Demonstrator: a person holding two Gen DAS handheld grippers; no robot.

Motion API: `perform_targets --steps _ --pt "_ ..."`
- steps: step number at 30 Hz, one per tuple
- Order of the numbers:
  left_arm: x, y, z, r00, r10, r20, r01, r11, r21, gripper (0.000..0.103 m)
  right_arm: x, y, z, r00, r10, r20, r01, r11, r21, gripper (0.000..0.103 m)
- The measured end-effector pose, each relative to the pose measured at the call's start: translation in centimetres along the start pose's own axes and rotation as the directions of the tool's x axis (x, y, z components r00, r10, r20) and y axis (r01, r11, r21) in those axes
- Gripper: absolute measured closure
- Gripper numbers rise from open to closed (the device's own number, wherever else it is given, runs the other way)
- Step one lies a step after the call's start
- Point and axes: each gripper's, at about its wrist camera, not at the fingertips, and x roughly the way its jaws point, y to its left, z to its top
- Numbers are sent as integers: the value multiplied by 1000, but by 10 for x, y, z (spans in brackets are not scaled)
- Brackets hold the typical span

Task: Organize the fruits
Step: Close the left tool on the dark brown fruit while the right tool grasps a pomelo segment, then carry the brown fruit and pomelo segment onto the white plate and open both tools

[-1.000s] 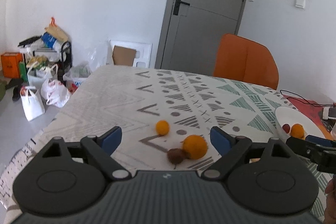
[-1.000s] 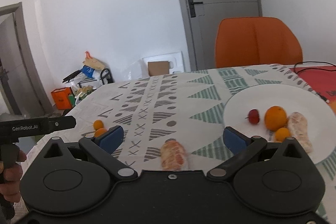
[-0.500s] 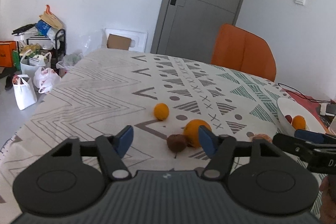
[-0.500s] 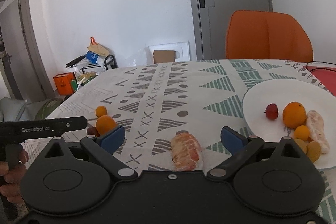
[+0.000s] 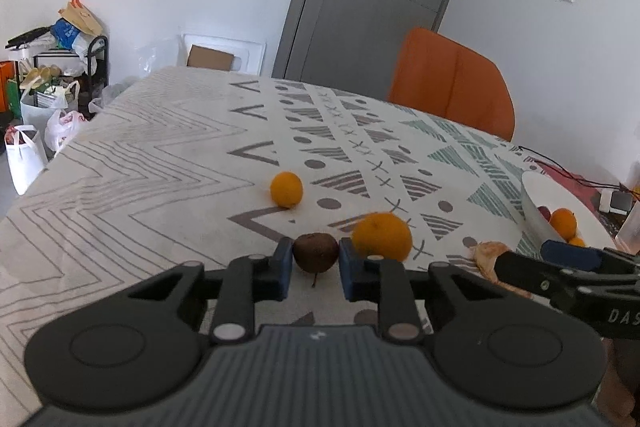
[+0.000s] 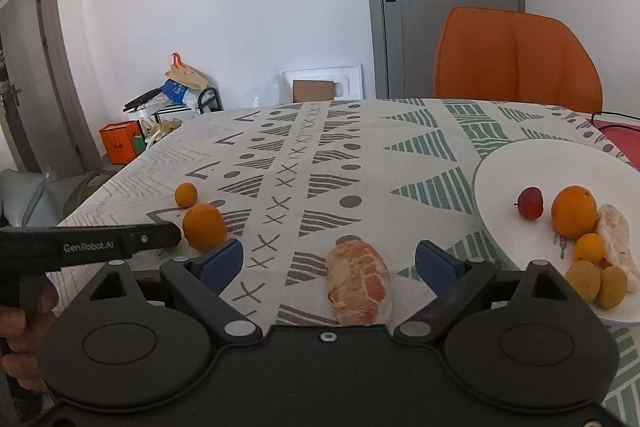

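Your left claw (image 5: 315, 262) has just closed in, and its blue pads now pinch the small brown fruit (image 5: 315, 251) down on the patterned worktop (image 5: 160, 163). Just right of it, the big orange (image 5: 382, 235); further out, the small orange (image 5: 286, 188) on its own. Your right claw (image 6: 329, 259) has its jaws spread wide and gripping nothing, the peeled citrus (image 6: 357, 282) lying between them untouched. Off to the right, the white plate (image 6: 516, 163) already carries a red fruit (image 6: 530, 202), an orange, a peeled piece and small yellow fruits.
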Motion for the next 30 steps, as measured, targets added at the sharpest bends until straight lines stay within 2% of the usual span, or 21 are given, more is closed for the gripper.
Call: perform_targets --steps 8,11,13,14,15,18,22,30 --pt "-13 6 6 999 22 25 -22 1000 -7 80 4 0 -4 1000 -4 -25 4 1000 -6 15" --pt "-15 5 7 999 23 31 -23 1000 -5 80 7 -1 -7 999 -13 -46 13 1000 -10 23" --pt "-16 4 7 999 19 34 -18 1000 -3 80 12 -3 -11 998 -7 -68 7 1000 -8 42" --pt "-17 3 7 999 15 37 -14 1000 -3 80 14 -4 -12 997 -14 -82 14 1000 -6 63" --pt "-18 3 7 999 10 41 -10 1000 -3 80 12 -4 -13 997 -42 -63 41 999 -20 77" --pt "-19 4 7 999 6 43 -5 1000 -6 80 8 -9 -9 997 -22 -69 23 1000 11 81" --pt "-21 0 10 999 19 34 -19 1000 12 80 0 -8 -10 999 -17 -31 17 1000 11 83" --pt "-30 -25 13 998 -1 61 -2 999 50 80 -24 -18 -7 1000 2 30 -4 999 42 86"
